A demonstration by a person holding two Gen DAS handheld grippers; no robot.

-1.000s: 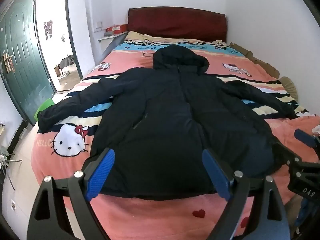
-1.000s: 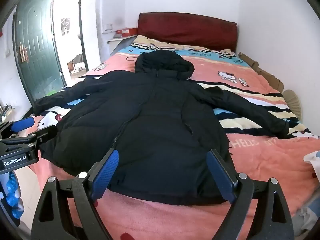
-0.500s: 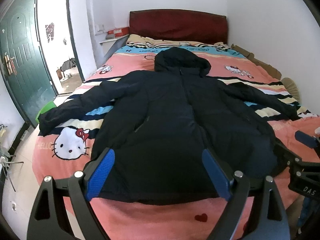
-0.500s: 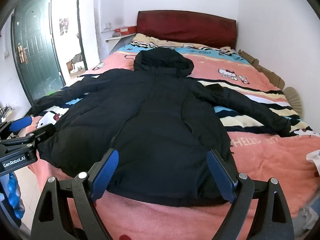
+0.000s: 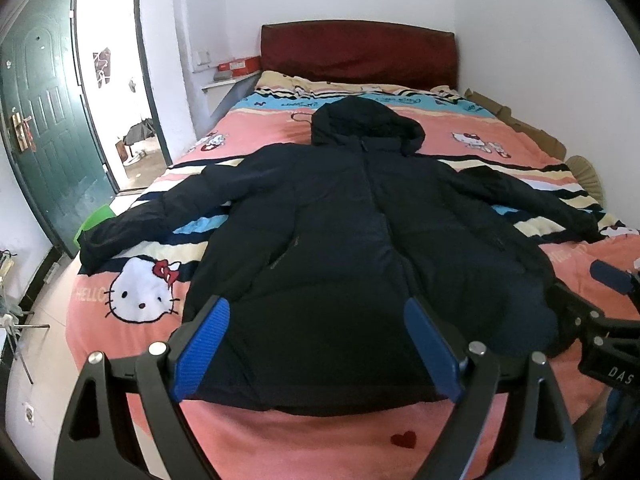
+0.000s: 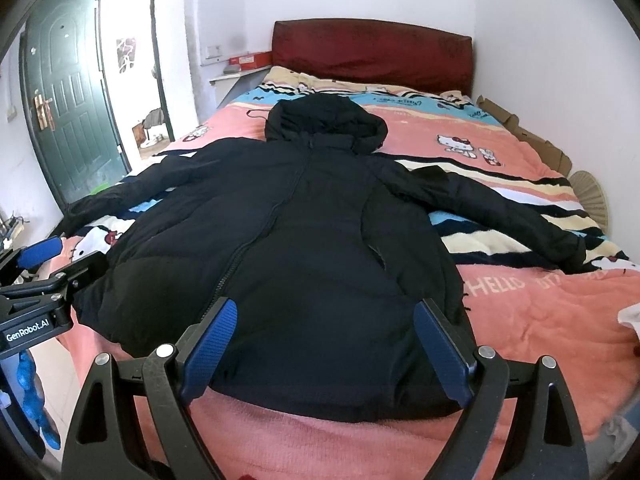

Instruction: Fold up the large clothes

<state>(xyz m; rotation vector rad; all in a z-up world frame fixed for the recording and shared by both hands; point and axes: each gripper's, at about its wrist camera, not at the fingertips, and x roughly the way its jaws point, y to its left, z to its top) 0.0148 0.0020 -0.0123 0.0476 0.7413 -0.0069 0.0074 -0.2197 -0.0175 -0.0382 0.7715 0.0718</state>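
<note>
A large black hooded puffer jacket (image 5: 352, 248) lies flat, front up and zipped, on the bed, sleeves spread to both sides and hood toward the headboard; it also shows in the right wrist view (image 6: 304, 248). My left gripper (image 5: 316, 340) is open and empty, above the jacket's hem near the foot of the bed. My right gripper (image 6: 326, 344) is open and empty, also over the hem. Each gripper shows at the edge of the other's view: the right one (image 5: 608, 320) and the left one (image 6: 40, 280).
The bed has a pink Hello Kitty blanket (image 5: 136, 292) and a dark red headboard (image 5: 356, 52). A green door (image 5: 44, 120) and an open doorway are on the left. The white wall (image 6: 560, 60) runs close along the right, with cardboard (image 6: 532, 140) beside the bed.
Both grippers have drifted slightly back and tilted up, so the jacket sits a little lower in each view. Jaws stay open. The jacket has not moved.
</note>
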